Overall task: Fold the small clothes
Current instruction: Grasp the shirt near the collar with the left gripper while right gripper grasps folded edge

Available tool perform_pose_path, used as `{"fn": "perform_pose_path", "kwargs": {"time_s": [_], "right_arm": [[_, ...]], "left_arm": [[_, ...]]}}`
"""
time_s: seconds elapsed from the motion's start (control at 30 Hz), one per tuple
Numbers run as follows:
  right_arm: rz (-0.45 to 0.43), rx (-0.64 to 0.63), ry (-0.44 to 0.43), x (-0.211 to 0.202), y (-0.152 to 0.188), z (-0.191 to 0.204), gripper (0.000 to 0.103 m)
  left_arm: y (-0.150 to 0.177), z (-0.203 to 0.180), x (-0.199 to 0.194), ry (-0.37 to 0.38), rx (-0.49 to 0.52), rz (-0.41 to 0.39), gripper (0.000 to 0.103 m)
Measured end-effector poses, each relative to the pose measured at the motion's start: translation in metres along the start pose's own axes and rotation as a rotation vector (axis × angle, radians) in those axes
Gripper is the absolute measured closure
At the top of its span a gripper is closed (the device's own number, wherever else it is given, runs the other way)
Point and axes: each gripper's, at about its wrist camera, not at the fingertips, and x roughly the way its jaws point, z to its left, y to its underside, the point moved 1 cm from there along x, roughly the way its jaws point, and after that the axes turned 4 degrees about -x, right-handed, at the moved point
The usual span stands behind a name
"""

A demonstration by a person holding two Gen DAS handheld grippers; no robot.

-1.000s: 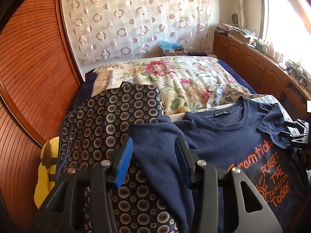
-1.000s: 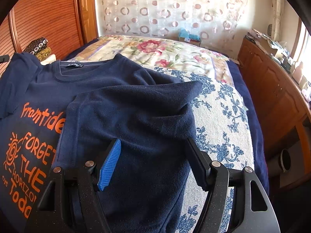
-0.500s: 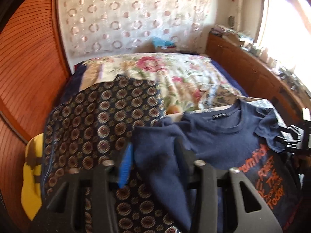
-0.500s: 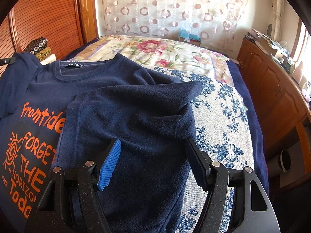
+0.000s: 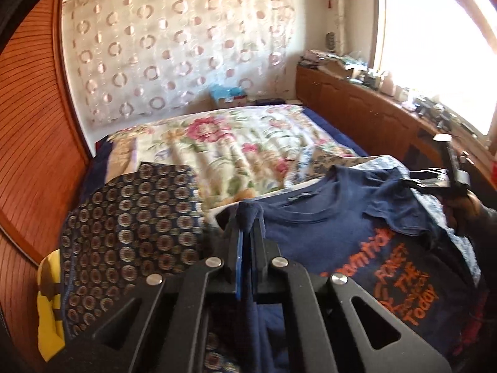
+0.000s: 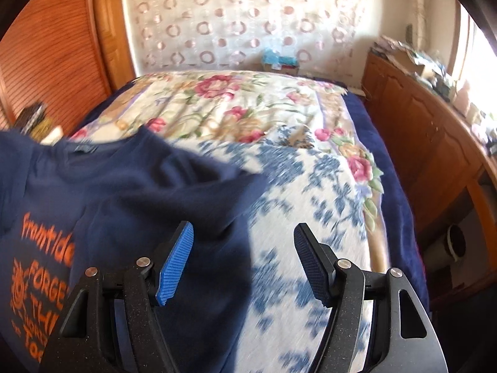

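Observation:
A navy T-shirt [image 5: 326, 233] with orange lettering lies face up on the bed. My left gripper [image 5: 247, 217] is shut on a bunched fold of its sleeve, and the fabric hangs down between the fingers. In the right wrist view the same navy T-shirt [image 6: 139, 192] fills the left side. My right gripper [image 6: 243, 248] hovers over the edge of the other sleeve with its jaws closing. Its pads are still apart and press on nothing. The sleeve edge reaches past the blue pad [image 6: 175, 264]. A hand holds the right gripper [image 5: 435, 180] at the shirt's far shoulder.
A dark cloth with round medallions [image 5: 133, 217] lies left of the shirt, with a yellow item [image 5: 49, 304] beside it. A blue-flowered cloth [image 6: 310, 217] lies under the shirt over the rose bedspread [image 5: 233, 149]. Wooden cabinets [image 6: 419, 130] line the right, a slatted wardrobe [image 5: 31, 124] the left.
The left jaws closed on the sleeve fabric and lifted it a little. The right gripper shifted to the right, so the sleeve now lies mostly left of its gap.

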Motion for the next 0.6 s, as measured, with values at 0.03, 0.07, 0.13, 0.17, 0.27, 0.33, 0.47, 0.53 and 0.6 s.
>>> {"fn": "perform_pose_path", "kwargs": {"time_s": [0.03, 0.07, 0.13, 0.17, 0.27, 0.33, 0.47, 0.53, 0.6], "right_arm": [[0.010, 0.007, -0.014, 0.004, -0.004, -0.002, 0.045], [0.021, 0.008, -0.020, 0.009, -0.008, -0.003, 0.050], [0.048, 0.017, -0.036, 0.019, -0.015, -0.004, 0.054], [0.067, 0.021, -0.053, 0.024, -0.017, -0.004, 0.058], [0.072, -0.002, -0.059, 0.029, -0.018, 0.005, 0.073], [0.075, -0.014, -0.100, 0.029, -0.019, 0.014, 0.095], [-0.018, -0.054, -0.084, 0.000, -0.018, 0.033, 0.099], [-0.089, -0.056, -0.090, -0.026, -0.018, 0.039, 0.099], [-0.151, -0.054, -0.102, -0.053, -0.018, 0.046, 0.099]], "left_arm": [[0.001, -0.003, -0.004, 0.008, 0.005, -0.007, 0.102], [0.002, -0.007, -0.007, 0.015, 0.008, -0.014, 0.102], [0.004, -0.012, -0.013, 0.036, 0.008, -0.017, 0.102], [0.006, -0.014, -0.016, 0.046, 0.004, -0.022, 0.102], [0.013, -0.018, -0.023, 0.067, -0.005, -0.026, 0.102], [0.020, -0.020, -0.028, 0.076, -0.008, -0.027, 0.102], [0.033, -0.024, -0.047, 0.085, -0.021, -0.050, 0.102], [0.037, -0.025, -0.058, 0.091, -0.026, -0.064, 0.102], [0.044, -0.027, -0.075, 0.091, -0.028, -0.086, 0.102]]}}
